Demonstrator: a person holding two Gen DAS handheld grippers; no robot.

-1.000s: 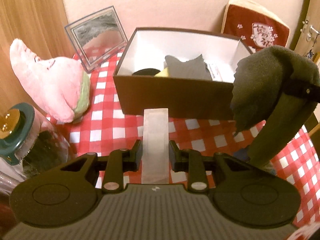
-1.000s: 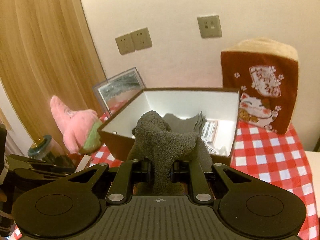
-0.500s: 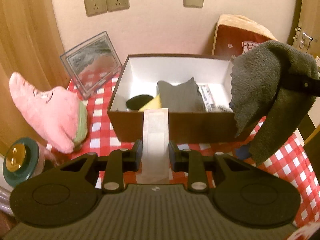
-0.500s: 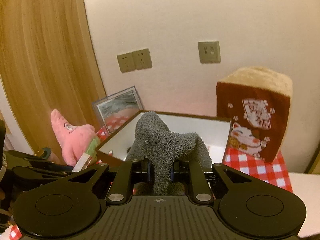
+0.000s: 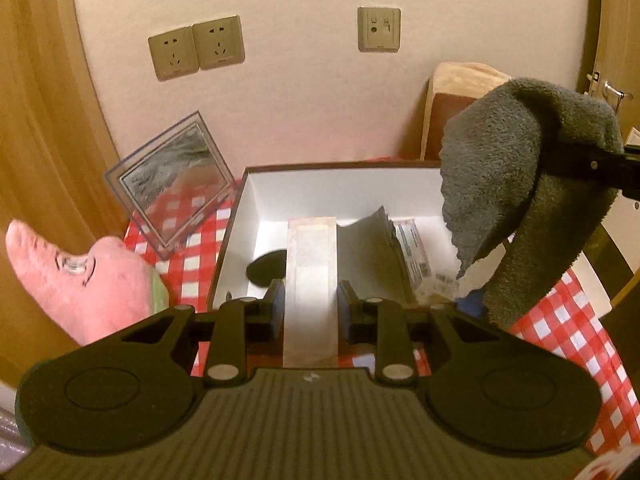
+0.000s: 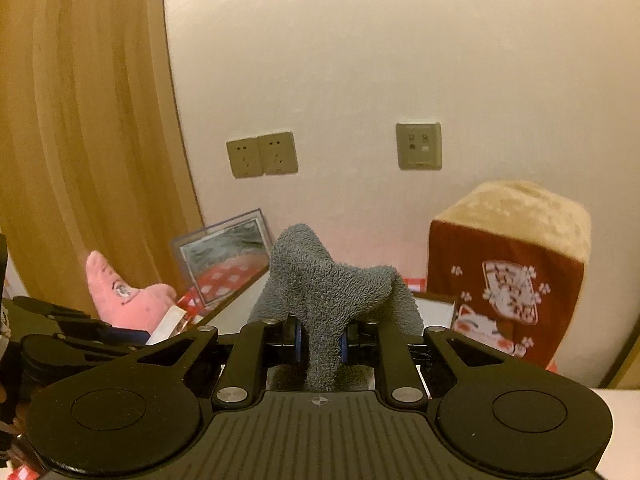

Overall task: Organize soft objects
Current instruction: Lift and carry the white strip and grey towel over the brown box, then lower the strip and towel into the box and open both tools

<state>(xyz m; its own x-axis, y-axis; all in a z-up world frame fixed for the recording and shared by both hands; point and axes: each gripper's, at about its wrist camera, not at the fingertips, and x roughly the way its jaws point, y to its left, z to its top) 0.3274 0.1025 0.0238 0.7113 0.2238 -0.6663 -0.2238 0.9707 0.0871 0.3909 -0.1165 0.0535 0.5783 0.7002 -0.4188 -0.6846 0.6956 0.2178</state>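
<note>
My left gripper [image 5: 310, 304] is shut on a flat pale strip [image 5: 310, 276] that sticks out forward over the front wall of the brown box [image 5: 230, 256]. The white inside of the box holds a folded grey cloth [image 5: 368, 248], a black round piece [image 5: 266, 268] and a labelled packet [image 5: 412, 246]. My right gripper [image 6: 320, 336] is shut on a grey terry towel [image 6: 328, 292], which bulges above the fingers. In the left wrist view the towel [image 5: 516, 184] hangs high over the box's right end. A pink plush [image 5: 80, 280] lies left of the box.
A red-and-white checked cloth [image 5: 560, 320] covers the table. A clear picture frame [image 5: 176, 188] leans on the wall behind the plush. A red and tan cat-print cushion [image 6: 508, 276] stands right of the box. Wall sockets [image 6: 262, 154] are above, a wooden panel [image 6: 80, 120] on the left.
Both grippers have risen, still holding the strip and the towel. The box and table have dropped lower in both views, and more wall shows. The strip's tip now lies over the box's inside.
</note>
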